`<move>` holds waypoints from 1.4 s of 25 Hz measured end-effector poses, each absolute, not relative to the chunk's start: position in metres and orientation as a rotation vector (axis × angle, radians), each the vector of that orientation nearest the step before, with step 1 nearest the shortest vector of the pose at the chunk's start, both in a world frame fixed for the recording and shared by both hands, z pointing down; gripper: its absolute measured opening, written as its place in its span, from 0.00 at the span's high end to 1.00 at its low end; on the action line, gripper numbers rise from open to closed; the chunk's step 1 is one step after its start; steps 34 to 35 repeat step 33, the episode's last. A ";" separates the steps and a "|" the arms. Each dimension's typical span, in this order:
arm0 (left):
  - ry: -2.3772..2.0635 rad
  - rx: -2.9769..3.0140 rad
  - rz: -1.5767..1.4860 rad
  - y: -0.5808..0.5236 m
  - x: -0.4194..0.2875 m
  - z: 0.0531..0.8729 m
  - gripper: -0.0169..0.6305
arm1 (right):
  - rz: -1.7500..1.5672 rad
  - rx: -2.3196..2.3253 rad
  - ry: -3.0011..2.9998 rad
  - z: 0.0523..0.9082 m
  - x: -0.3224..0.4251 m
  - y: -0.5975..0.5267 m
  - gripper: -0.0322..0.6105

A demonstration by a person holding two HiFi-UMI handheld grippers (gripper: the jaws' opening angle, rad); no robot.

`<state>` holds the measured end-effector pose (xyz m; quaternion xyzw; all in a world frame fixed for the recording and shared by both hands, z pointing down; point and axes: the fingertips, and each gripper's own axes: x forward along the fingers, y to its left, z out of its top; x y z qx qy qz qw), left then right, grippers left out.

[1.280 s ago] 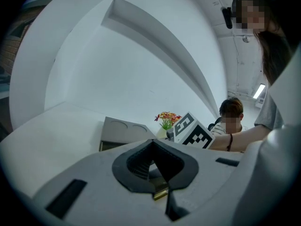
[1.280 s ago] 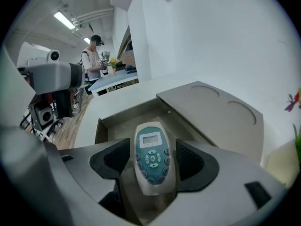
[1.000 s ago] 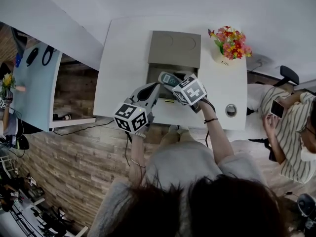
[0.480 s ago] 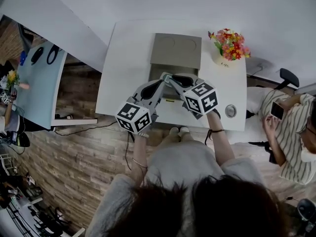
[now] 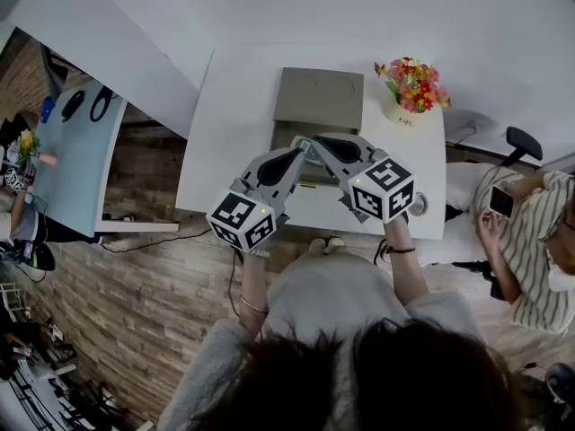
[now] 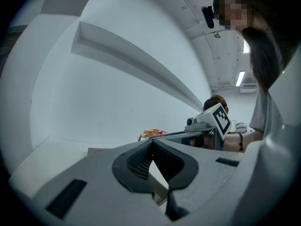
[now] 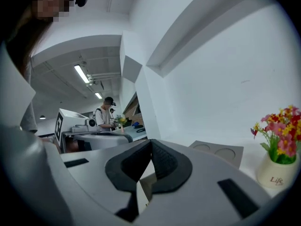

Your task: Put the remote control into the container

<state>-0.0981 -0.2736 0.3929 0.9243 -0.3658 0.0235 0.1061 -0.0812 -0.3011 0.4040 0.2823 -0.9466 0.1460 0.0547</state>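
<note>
Remote (image 5: 302, 142) looks dropped in container (image 5: 319, 92); task likely done. Left gripper (image 6: 151, 144) jaws shut, empty. Right gripper (image 7: 150, 144) jaws just closed, empty.

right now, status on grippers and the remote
Left gripper jaws shut, empty. Right gripper jaws just closed, empty. Remote in neither; box mostly hidden under both grippers. Flowers stand apart.
</note>
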 end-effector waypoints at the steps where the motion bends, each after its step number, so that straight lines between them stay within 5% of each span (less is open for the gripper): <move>1: -1.075 2.733 0.057 -0.272 -0.097 0.388 0.97 | 0.434 0.864 -2.889 0.398 -0.080 -0.300 0.95; 35: -0.969 2.854 0.048 -0.256 -0.055 0.357 0.97 | 0.223 0.953 -3.065 0.347 -0.038 -0.280 0.95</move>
